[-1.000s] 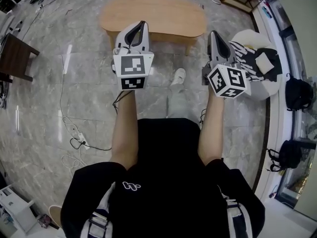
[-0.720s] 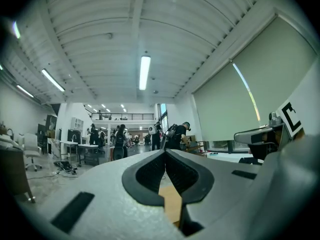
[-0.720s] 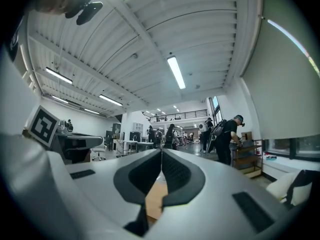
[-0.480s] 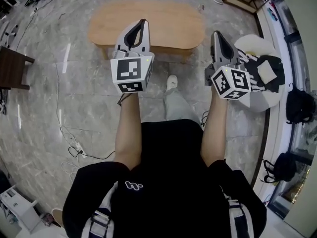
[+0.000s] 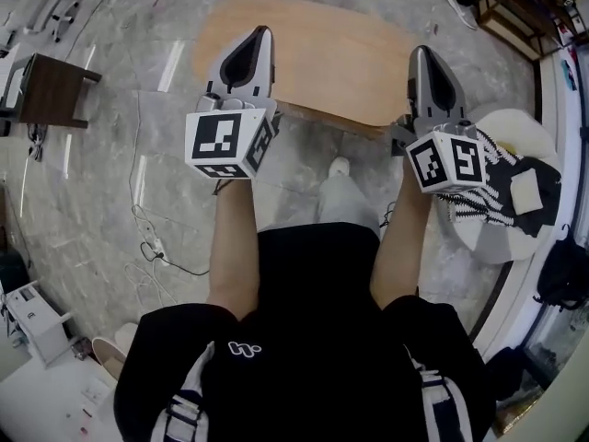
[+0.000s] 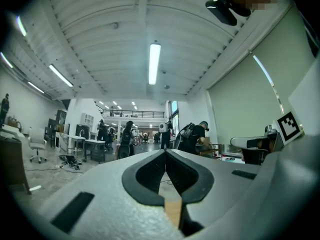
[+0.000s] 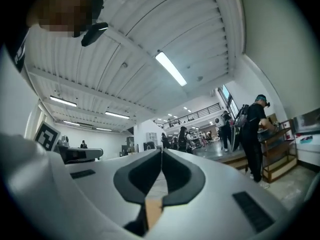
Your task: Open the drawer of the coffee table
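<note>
The coffee table (image 5: 340, 58) has an oval light-wood top and stands on the marble floor straight ahead in the head view. No drawer shows from this angle. My left gripper (image 5: 264, 31) is held out level with its tip over the table's left part, jaws shut and empty. My right gripper (image 5: 422, 52) reaches over the table's right end, also shut with nothing in it. In the left gripper view the left gripper (image 6: 165, 151) shows its pads pressed together. The right gripper (image 7: 161, 151) looks the same in the right gripper view. Both gripper views look across the hall above the table.
A dark wooden stool (image 5: 53, 90) stands at the left. Cables (image 5: 147, 238) trail over the floor near my left side. A white round seat with a striped cloth (image 5: 502, 191) sits at the right, a black bag (image 5: 566, 270) beyond it. Several people stand far off (image 6: 192, 136).
The table has come closer in the head view. Both grippers have moved forward from before its near edge to over its top. Both jaws stay shut.
</note>
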